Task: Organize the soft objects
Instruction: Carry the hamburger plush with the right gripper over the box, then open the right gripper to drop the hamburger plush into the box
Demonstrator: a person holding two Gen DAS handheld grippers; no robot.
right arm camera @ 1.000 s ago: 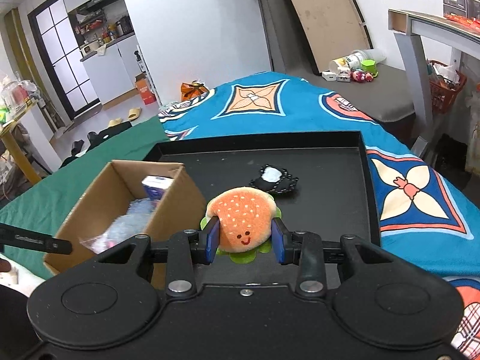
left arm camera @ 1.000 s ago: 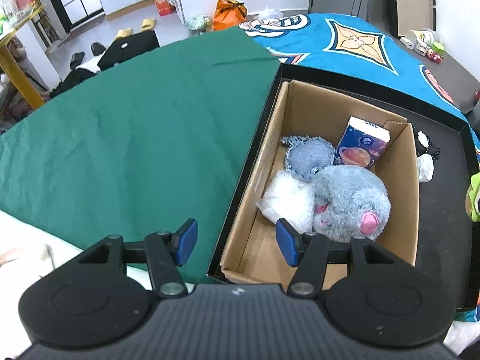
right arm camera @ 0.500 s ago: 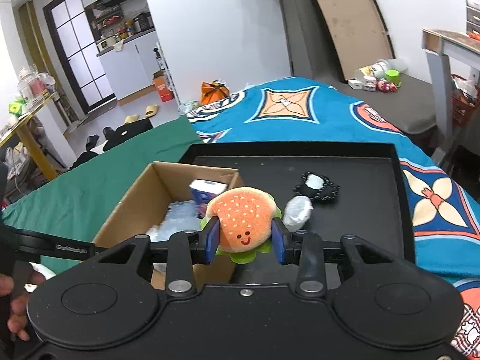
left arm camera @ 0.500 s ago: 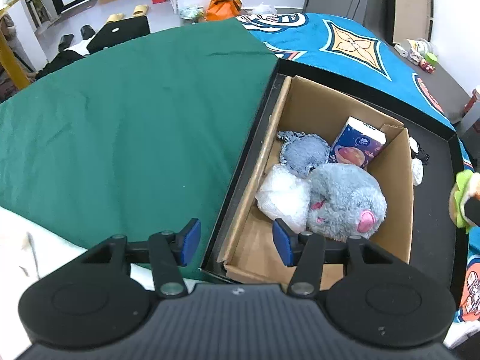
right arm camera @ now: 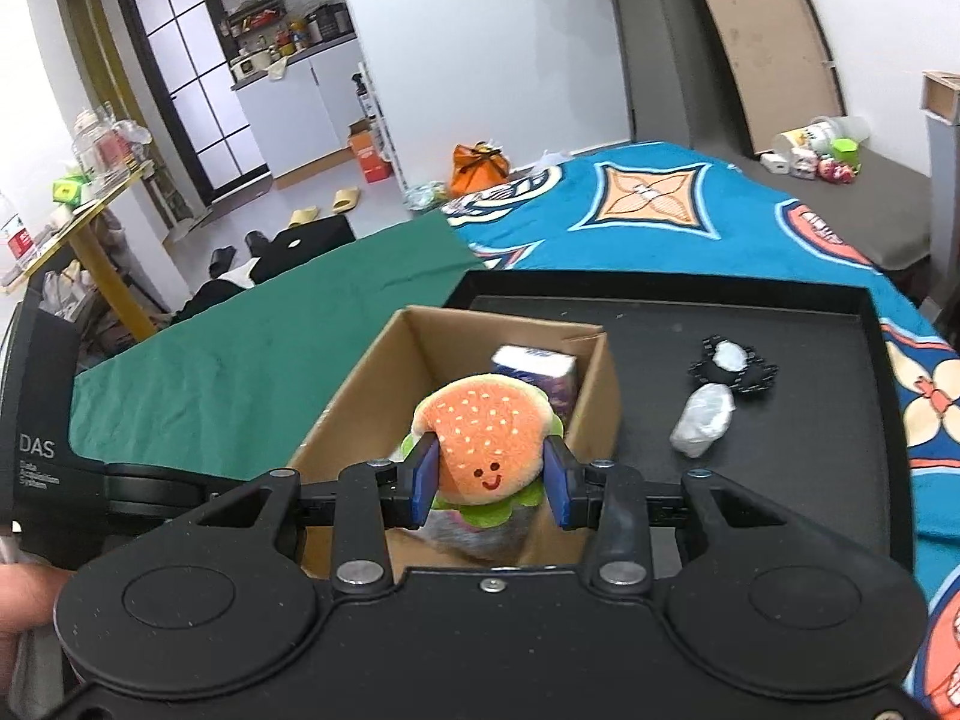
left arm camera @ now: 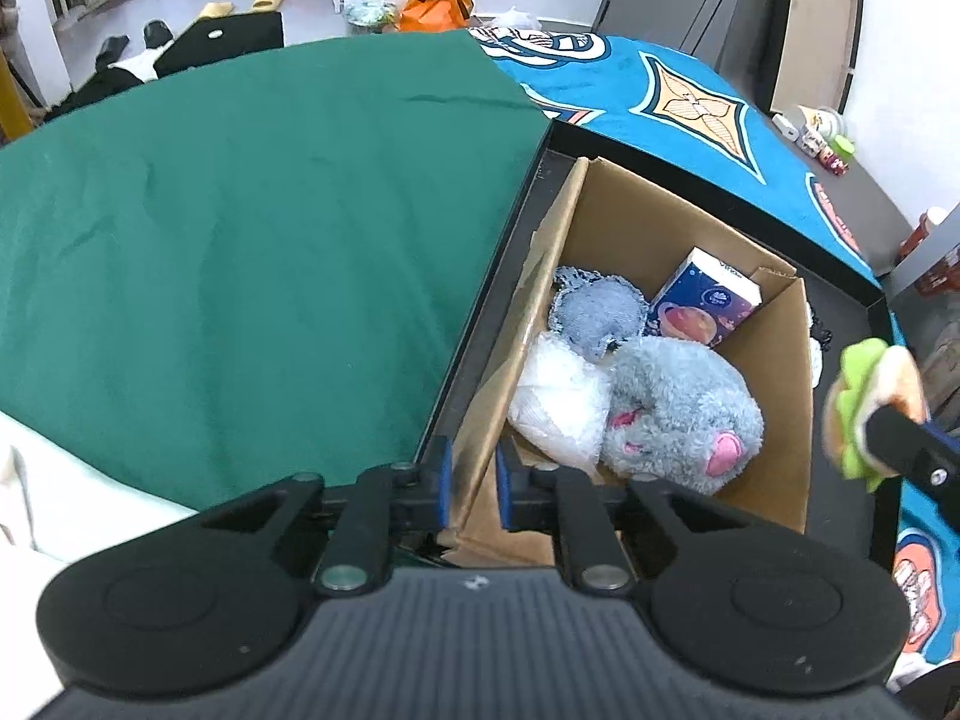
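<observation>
While the hamburger plush (right arm camera: 485,441) hangs in the air, this is how things stand.

Hamburger plush: clenched between the blue pads of the right tool (right arm camera: 489,493), smiling face toward the camera; a second ago it sat over the black tray (right arm camera: 780,312), beside the box, and now it is above the near end of the cardboard box (right arm camera: 360,384).

Cardboard box: standing in the left part of the tray; its near side wall has just been pinched by the left tool (left arm camera: 471,489), one pad outside the wall and one inside. A second ago those jaws stood wide on either side of that wall.

Box contents: a grey plush mouse (left arm camera: 684,414), a smaller grey-blue plush (left arm camera: 597,312), a white wrapped bundle (left arm camera: 558,402) and a tissue carton (left arm camera: 705,306) leaning in the far corner.

Left on the tray: a black frilled item (right arm camera: 732,366) and a small white wrapped item (right arm camera: 703,420), touching each other, well clear of the box.

Meaning for the task: the box looks braced for a drop, and the plush appears placed for release into it. Two things on the tray would still need sorting.

Risk: the mouse fills much of the near end, so the plush may perch on top rather than settle.
</observation>
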